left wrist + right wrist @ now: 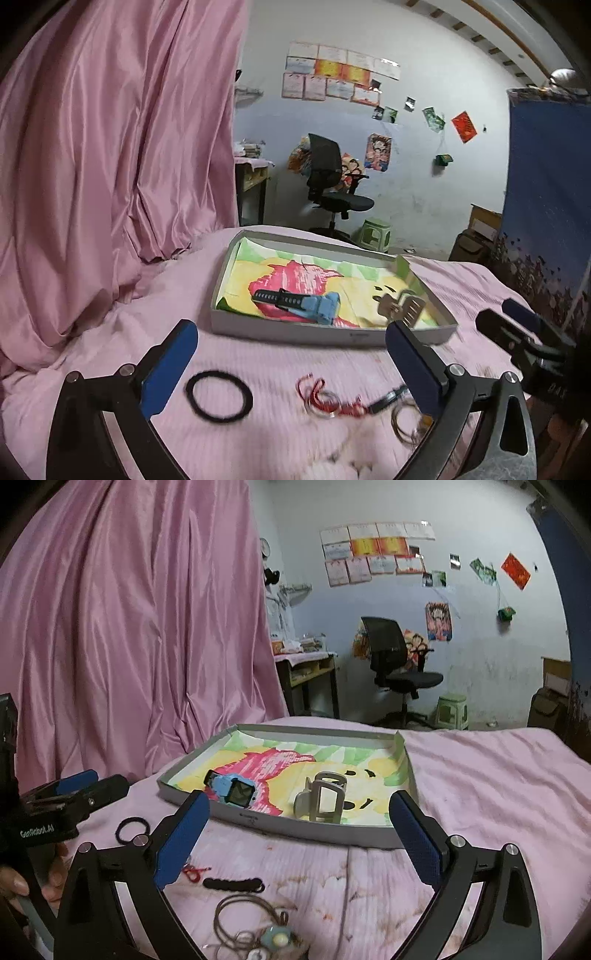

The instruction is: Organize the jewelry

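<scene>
A shallow grey box (295, 331) (314, 830) lined with a colourful drawing lies on the pink bed cover. Inside it rest a blue watch (317, 308) (234, 789) and a beige hair claw clip (400, 308) (323, 797). In front of the box lie a black hair tie (219, 397) (133, 828), a red string with clear rings (325, 400), a black scrunchy band (234, 883) and a brown cord necklace with a pale pendant (275, 938). My left gripper (291, 365) hovers open above these loose pieces. My right gripper (299, 838) is open too, just before the box's near wall.
A pink satin curtain (110, 147) hangs at the left behind the bed. Beyond the bed stand a black office chair (332, 184), a green stool (375, 236) and a small desk (306, 672). A hand (14, 882) holds the left gripper's handle.
</scene>
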The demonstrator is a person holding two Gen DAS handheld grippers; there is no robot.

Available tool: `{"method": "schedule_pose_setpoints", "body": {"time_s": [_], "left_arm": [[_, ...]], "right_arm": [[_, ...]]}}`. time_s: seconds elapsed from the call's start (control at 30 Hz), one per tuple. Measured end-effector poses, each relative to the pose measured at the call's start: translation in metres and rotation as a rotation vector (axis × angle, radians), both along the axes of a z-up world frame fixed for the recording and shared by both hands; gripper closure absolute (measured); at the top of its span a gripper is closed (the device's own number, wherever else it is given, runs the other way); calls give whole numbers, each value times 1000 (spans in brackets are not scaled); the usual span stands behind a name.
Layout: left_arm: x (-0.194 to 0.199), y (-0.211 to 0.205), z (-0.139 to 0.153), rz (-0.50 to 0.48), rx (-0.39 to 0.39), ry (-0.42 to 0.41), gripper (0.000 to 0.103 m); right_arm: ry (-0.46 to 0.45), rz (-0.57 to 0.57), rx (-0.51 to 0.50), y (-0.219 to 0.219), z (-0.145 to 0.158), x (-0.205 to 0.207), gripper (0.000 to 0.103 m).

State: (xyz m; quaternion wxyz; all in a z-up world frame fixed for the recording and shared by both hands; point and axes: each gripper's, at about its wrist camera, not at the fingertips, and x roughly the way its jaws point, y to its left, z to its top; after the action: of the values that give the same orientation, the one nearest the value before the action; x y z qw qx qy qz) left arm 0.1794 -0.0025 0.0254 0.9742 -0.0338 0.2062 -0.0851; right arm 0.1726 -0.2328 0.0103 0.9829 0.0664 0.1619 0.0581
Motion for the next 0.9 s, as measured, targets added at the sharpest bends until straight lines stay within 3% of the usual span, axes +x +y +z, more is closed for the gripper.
{"method": "schedule_pose_setpoints", "body": {"time_s": [0.1,0.6,0.9], "left_arm": [[-16,2,-2,3,5,-7,0],[-77,4,-7,28,93,-17,0],[-74,3,-15,16,108,62,0]], "right_arm": [[-19,-1,-10,2,1,-18,2],[-5,1,-8,6,-7,-78,1],[107,-1,-40,9,-24,-79,1]]}}
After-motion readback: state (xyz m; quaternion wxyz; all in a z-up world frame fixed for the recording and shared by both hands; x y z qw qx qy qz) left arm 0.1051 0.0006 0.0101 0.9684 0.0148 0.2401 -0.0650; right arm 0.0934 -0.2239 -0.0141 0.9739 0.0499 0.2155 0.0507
